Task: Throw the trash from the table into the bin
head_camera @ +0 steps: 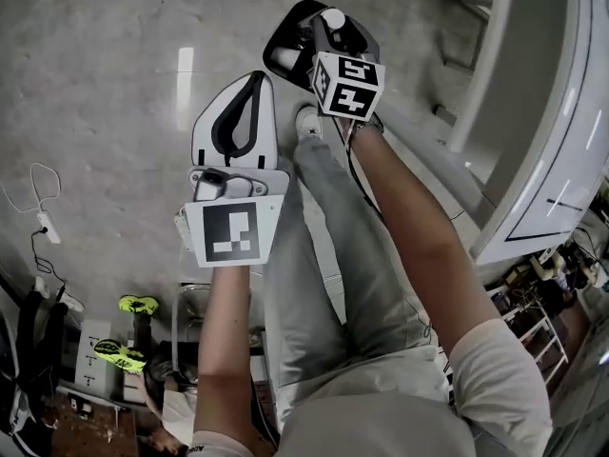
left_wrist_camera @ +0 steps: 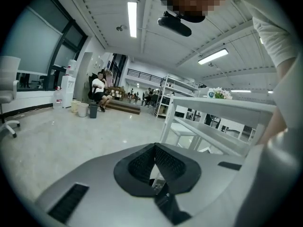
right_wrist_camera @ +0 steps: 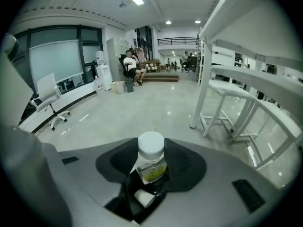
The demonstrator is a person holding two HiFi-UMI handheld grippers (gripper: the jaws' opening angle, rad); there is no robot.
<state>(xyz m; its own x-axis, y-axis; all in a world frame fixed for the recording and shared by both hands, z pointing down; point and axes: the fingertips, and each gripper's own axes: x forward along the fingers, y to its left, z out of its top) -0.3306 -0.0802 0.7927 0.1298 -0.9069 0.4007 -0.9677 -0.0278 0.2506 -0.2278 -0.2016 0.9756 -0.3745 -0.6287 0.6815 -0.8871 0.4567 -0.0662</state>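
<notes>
A small clear bottle (right_wrist_camera: 151,163) with a white cap and a yellow label stands between the black pads of my right gripper (right_wrist_camera: 152,170), which is shut on it. In the head view the bottle's white cap (head_camera: 333,17) shows at the right gripper (head_camera: 314,29), held low over the grey floor in front of the person's legs. My left gripper (head_camera: 249,89) hangs beside it, a little nearer, and is shut with nothing in it; its black pads (left_wrist_camera: 166,161) meet at the tips. A few small bins (left_wrist_camera: 84,109) stand far off by the wall.
A white table (head_camera: 533,160) with a white frame (right_wrist_camera: 206,79) runs along the right. A power strip with its cable (head_camera: 46,225) lies on the floor at the left. A seated person (right_wrist_camera: 132,67) and a white office chair (right_wrist_camera: 47,100) are far across the room.
</notes>
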